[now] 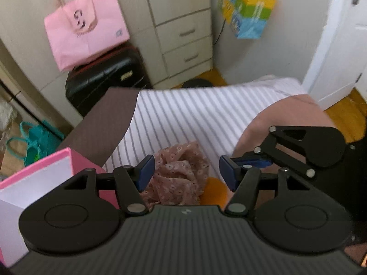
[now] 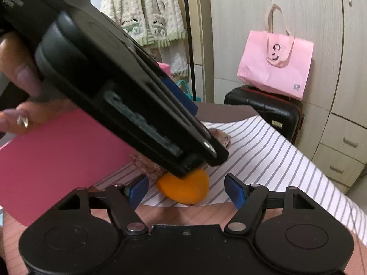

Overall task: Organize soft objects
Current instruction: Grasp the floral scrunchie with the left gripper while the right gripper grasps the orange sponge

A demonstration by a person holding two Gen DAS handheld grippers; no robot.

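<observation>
Looking down on the striped sheet [image 1: 183, 114], we see the pink box [image 1: 34, 178] at its left edge and the crumpled pink floral cloth [image 1: 176, 174] touching the orange soft piece [image 2: 185, 188]. Our left gripper [image 1: 185, 171] hangs spread over the cloth, pinching nothing. Our right gripper [image 2: 185, 190] stands spread near the orange piece, empty.

The crumpled cloth [image 1: 176, 174] is dusty pink with small pale flowers; beside it the soft round thing [image 2: 183, 189] is plain orange. The sheet [image 1: 183, 119] beneath is white with thin grey stripes (blurred at the far edge). The box [image 1: 45, 174] is pink outside, white inside.
</observation>
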